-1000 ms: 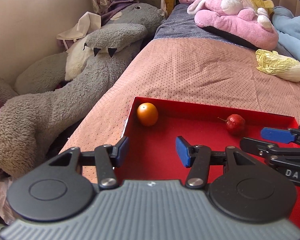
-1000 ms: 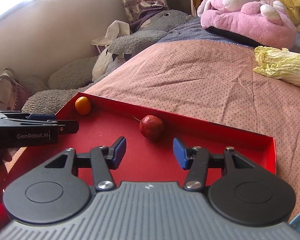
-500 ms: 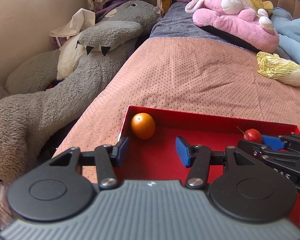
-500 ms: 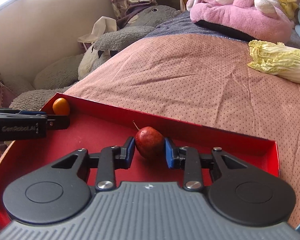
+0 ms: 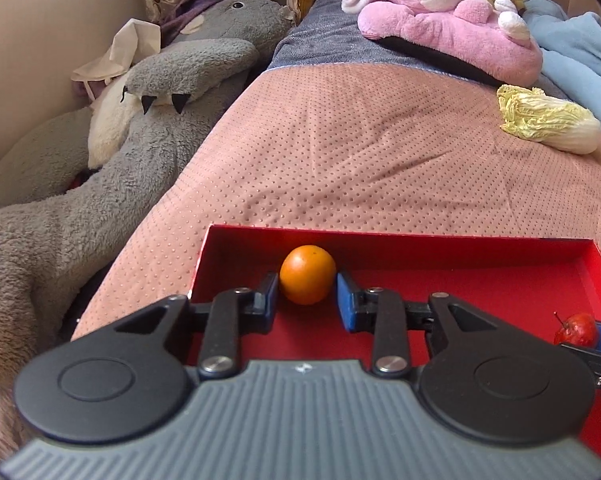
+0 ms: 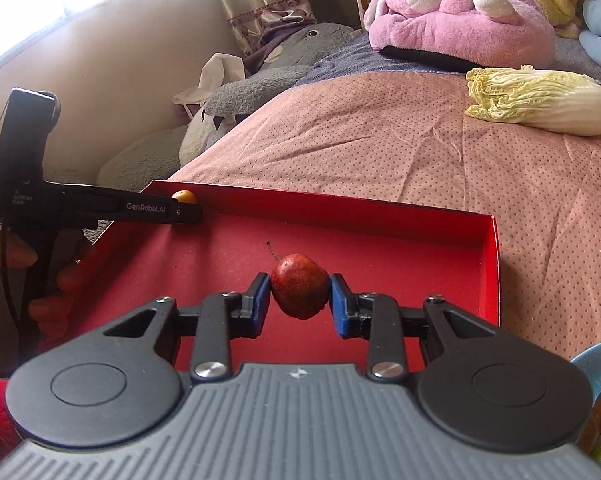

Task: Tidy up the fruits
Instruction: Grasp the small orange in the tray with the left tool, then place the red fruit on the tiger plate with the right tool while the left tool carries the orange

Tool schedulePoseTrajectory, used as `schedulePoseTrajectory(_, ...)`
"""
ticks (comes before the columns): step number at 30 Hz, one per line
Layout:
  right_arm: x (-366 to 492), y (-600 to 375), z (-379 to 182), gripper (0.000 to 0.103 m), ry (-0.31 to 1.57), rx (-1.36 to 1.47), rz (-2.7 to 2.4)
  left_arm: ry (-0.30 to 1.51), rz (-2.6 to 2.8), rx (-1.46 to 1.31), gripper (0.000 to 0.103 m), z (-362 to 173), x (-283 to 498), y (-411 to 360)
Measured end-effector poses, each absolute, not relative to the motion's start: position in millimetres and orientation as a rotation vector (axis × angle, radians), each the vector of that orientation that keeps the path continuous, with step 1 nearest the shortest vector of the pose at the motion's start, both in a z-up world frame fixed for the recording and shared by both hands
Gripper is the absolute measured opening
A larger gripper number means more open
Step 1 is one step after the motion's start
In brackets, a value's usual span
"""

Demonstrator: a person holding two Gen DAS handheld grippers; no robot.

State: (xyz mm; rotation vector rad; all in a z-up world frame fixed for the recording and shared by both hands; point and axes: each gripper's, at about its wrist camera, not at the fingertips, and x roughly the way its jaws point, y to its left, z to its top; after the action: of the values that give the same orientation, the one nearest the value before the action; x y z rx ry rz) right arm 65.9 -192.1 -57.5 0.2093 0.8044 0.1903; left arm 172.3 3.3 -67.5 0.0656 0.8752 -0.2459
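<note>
On pink dotted bedspread [image 5: 360, 152]: red tray [image 5: 460, 246]; left gripper [image 5: 307, 300] clamps orange [image 5: 307, 274], right gripper [image 6: 299, 304] clamps red fruit [image 6: 298, 284].

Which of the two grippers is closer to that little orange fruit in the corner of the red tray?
The left gripper: its blue pads sit on either side of the orange fruit. The right gripper is farther along the red tray, closed on the red fruit.

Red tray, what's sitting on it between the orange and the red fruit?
Nothing: the right wrist view shows bare red tray floor between orange and red fruit.
</note>
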Motion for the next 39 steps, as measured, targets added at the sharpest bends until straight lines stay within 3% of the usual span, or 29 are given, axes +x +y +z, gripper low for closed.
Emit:
schedulePoseTrajectory(15,33,-204,-47,0.037,0.798,0.207,0.194,0.85,-0.198,0.123,0.034,-57,161,-25)
schedulePoseTrajectory(26,-19,-214,-25,0.037,0.79,0.187,0.194,0.815,-0.21,0.13,0.034,-36,102,-67)
schedulePoseTrajectory(39,-61,-211,1,0.037,0.761,0.148,0.214,0.814,-0.167,0.06,0.034,-25,48,-65)
